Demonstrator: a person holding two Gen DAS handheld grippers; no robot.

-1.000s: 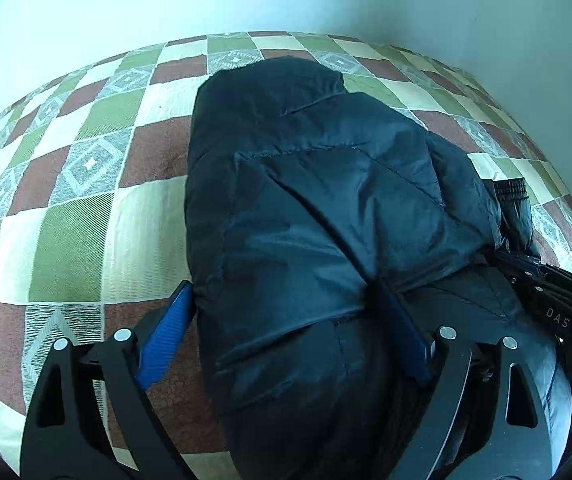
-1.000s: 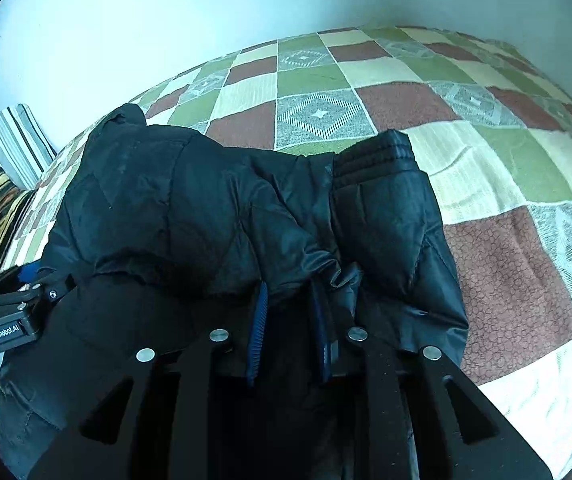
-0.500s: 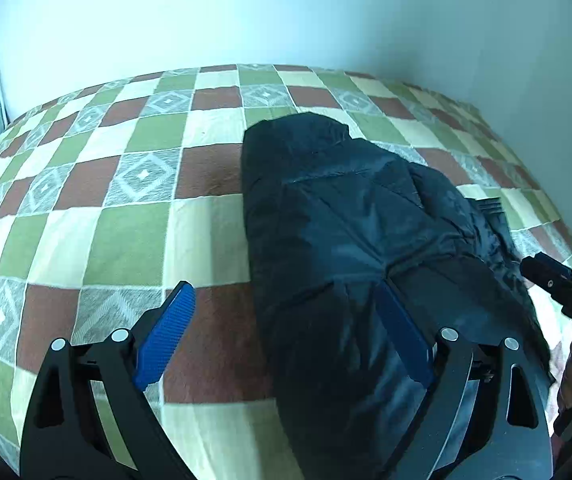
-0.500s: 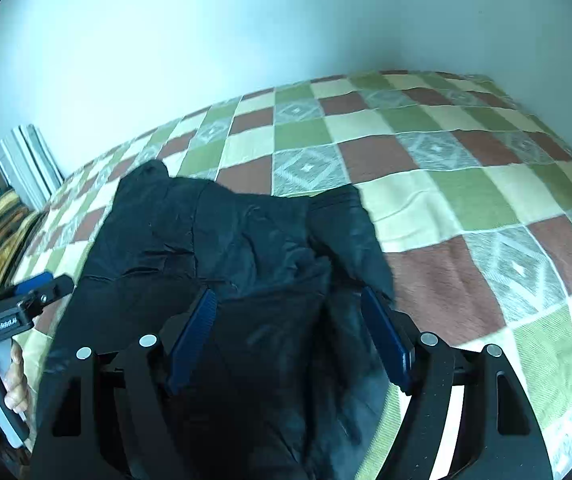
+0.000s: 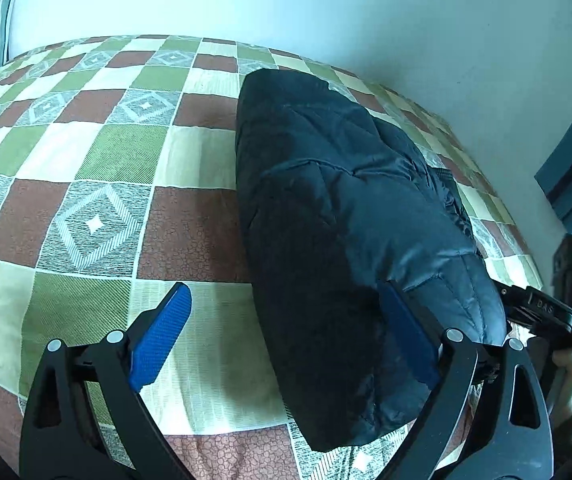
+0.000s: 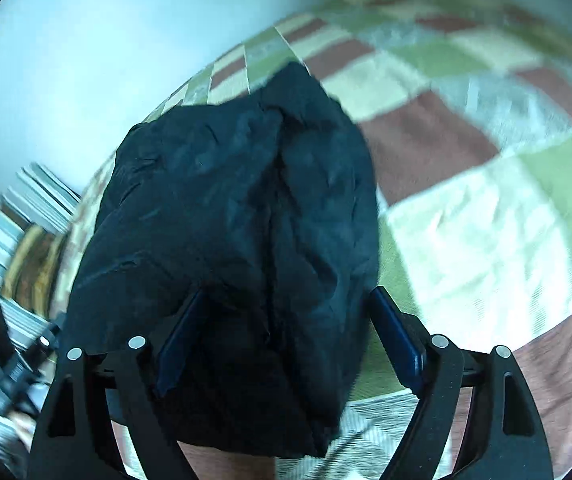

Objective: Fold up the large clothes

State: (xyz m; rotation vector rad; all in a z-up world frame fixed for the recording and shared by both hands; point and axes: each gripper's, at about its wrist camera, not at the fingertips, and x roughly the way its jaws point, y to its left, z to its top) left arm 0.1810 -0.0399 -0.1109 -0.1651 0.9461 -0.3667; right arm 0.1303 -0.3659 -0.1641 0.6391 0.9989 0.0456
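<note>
On the checkered quilt lies the dark puffer jacket, folded into a long bundle. Left gripper and right gripper both spread wide, holding nothing. Right view blurred; contact uncertain. Best next: press the bundle flat, squaring edges evenly.
</note>
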